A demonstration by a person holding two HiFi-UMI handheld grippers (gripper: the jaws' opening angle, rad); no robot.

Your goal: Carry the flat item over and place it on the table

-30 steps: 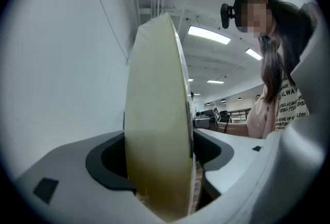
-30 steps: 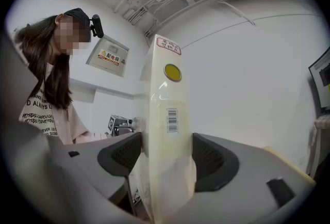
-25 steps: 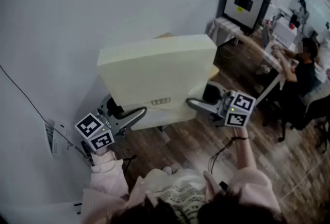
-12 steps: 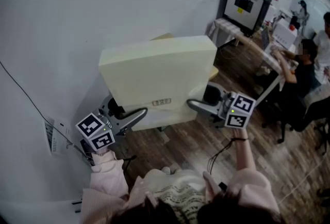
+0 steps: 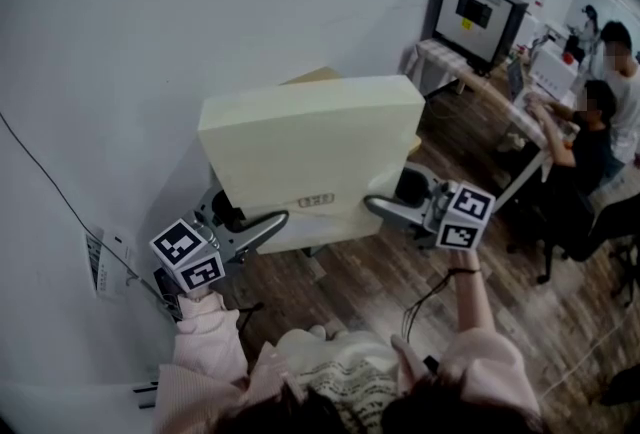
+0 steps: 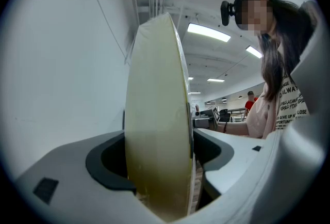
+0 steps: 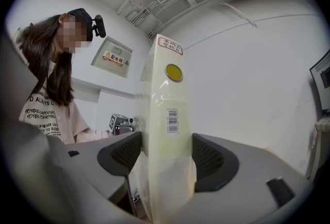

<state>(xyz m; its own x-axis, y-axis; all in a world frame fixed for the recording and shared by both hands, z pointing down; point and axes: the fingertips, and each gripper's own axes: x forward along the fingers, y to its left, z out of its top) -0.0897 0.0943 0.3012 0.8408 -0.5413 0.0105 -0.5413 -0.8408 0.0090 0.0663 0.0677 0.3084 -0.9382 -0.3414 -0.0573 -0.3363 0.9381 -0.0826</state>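
Slab [image 5: 310, 147], pale yellow and film-wrapped, is being held flat in the air before the white wall [image 5: 130, 42], above the wooden floor [image 5: 380, 272]. It is being clamped at two opposite edges: the left gripper [image 5: 272, 220] is being pressed shut on one, the right gripper [image 5: 380, 205] on the other. It is being judged light and somewhat soft, its glossy wrap likely slippery, so firm edge holds are being favoured. Its underside is being hidden. A tan shape [image 5: 312, 74] behind it is being cut off. Which bench [image 5: 470, 72] is being aimed for cannot be told.
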